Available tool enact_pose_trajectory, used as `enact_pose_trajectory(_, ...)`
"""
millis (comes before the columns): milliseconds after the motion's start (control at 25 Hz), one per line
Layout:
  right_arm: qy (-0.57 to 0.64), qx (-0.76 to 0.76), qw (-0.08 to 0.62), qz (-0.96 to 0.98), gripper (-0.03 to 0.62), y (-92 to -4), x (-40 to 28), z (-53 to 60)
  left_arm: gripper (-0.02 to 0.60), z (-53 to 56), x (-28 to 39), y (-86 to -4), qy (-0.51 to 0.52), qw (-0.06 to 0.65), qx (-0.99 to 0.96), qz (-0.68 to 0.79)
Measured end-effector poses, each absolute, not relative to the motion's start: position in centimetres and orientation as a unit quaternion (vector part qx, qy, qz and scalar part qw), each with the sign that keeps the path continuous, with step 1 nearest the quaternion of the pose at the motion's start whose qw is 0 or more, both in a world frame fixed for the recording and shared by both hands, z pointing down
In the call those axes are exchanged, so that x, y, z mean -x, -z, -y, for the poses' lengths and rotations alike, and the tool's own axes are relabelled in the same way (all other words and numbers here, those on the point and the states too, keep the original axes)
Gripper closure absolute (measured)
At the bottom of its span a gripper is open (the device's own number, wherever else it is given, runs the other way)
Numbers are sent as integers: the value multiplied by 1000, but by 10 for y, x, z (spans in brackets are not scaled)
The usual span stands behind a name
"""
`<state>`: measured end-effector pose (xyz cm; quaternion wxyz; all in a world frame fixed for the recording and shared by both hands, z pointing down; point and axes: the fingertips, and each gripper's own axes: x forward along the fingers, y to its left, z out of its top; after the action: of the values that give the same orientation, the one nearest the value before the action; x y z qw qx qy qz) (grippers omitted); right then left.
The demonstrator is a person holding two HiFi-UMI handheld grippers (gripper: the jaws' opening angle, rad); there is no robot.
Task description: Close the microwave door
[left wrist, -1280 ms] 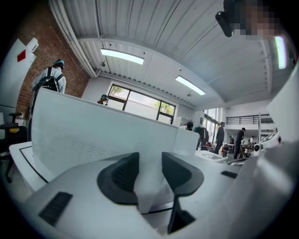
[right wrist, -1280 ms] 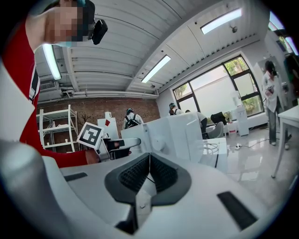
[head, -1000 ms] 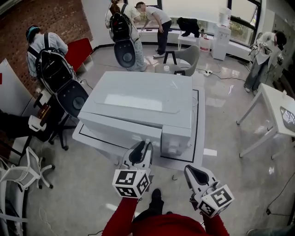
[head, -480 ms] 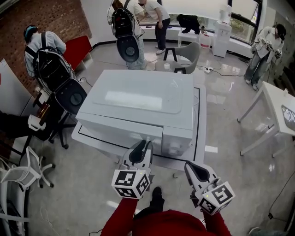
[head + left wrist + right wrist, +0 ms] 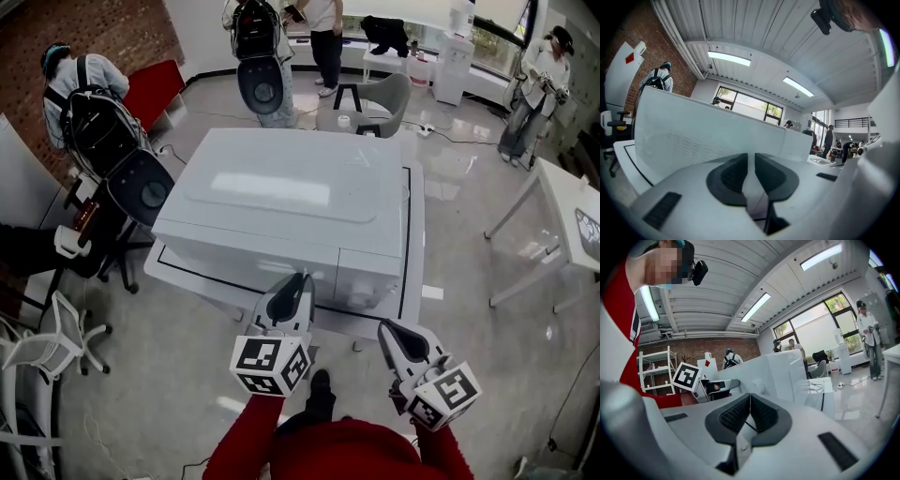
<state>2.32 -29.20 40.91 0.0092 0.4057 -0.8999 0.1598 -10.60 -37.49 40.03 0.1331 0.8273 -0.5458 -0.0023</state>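
microwave (image 5: 281, 202) close ahead, floor (image 5: 159, 375) seemingly open on both sides

A person wearing a black backpack (image 5: 92, 77) stands at the left before a red brick wall (image 5: 94, 28) and beside a red panel (image 5: 152, 98), with a white office chair (image 5: 64, 330) nearer on the glossy grey floor (image 5: 141, 403). At the back a grey armchair (image 5: 386, 101) stands near a white water dispenser (image 5: 452, 58). At the right another person (image 5: 532, 98) stands beyond a white table (image 5: 553, 202), and a small white scrap (image 5: 432, 292) lies on the floor.

White microwave (image 5: 281, 192) — door (image 5: 246, 251) closed
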Motion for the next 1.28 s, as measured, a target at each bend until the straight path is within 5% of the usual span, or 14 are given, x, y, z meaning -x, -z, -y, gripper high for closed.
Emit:
enact_pose_trajectory(320, -144, -408, 4, 902, 579, -400, -18, 291, 532, 371, 105, -398, 13, 132, -841, 525)
enact_pose_trajectory(720, -108, -409, -30, 905, 579, -369, -37, 282, 571, 315, 121, -341, 53, 42, -903, 425)
enact_pose_trajectory(1280, -93, -386, -32, 917, 580, -368, -48, 246, 571, 239, 95, -361, 19, 50, -909, 413)
